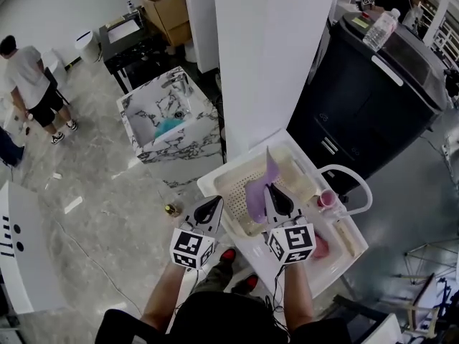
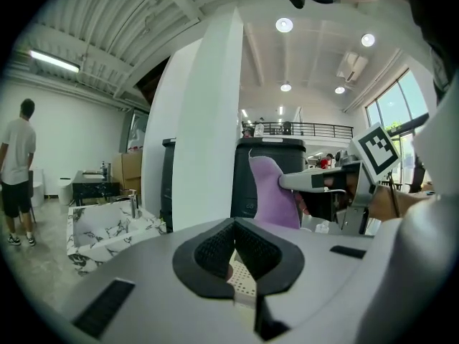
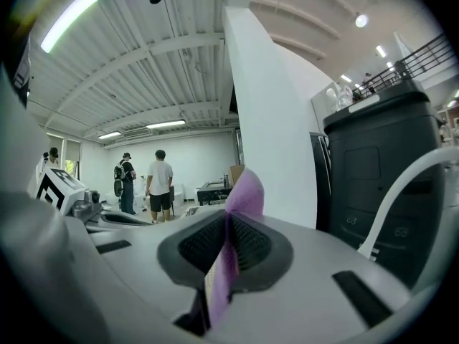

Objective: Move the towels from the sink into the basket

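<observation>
Your right fingers (image 1: 278,201) pinch the purple towel (image 1: 259,188) over the white basket (image 1: 215,185); left fingers (image 1: 209,210) pressed together, empty, just beside; teal towel (image 1: 170,126) lies in the sink (image 1: 154,149), well apart near the pillar (image 1: 265,49)

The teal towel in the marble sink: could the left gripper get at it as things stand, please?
Probably, after a step closer: the left gripper is empty, jaws together, and the teal towel lies uncovered in the open-topped sink, only floor between.
</observation>
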Demonstrator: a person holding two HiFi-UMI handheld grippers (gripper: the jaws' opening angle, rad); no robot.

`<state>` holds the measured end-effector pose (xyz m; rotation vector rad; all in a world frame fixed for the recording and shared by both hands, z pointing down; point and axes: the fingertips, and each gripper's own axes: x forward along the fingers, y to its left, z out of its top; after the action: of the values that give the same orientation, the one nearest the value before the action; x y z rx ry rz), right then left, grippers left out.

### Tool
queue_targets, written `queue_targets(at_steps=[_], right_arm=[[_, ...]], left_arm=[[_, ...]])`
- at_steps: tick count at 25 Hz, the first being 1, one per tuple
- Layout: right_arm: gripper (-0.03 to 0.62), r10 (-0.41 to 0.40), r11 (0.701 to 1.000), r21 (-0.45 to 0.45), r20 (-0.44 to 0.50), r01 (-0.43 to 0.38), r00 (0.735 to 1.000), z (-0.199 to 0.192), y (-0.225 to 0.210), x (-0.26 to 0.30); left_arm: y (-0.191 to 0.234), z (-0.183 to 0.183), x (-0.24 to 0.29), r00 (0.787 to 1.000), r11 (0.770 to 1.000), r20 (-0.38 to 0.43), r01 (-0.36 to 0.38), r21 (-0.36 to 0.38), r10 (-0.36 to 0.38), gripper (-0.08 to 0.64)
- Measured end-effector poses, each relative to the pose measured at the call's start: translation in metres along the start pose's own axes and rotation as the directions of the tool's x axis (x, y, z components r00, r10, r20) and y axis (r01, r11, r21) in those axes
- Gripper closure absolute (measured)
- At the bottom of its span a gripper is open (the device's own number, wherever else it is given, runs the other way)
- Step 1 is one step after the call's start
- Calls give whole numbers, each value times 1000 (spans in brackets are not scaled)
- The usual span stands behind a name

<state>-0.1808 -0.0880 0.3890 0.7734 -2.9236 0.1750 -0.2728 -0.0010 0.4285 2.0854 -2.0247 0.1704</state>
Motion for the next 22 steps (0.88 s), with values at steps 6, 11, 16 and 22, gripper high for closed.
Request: queue_targets(at_steps=[6, 11, 16, 22], right_arm=[[552, 13, 999, 47, -116, -8, 993, -48, 1, 32], [551, 18, 997, 79, -209, -2, 978, -88, -1, 52], [551, 26, 995, 103, -295, 5, 955, -118, -5, 69], [551, 21, 991, 130, -397, 34, 918, -149, -10, 81]], left_arm=[[18, -21, 9, 999, 999, -41, -9, -39, 8, 555], [30, -39, 19, 997, 998, -74, -7, -69, 2, 555], [43, -52, 32, 995, 997, -99, -3, -82, -6, 555], [52, -60, 40, 993, 996, -121, 2, -89, -13, 555]])
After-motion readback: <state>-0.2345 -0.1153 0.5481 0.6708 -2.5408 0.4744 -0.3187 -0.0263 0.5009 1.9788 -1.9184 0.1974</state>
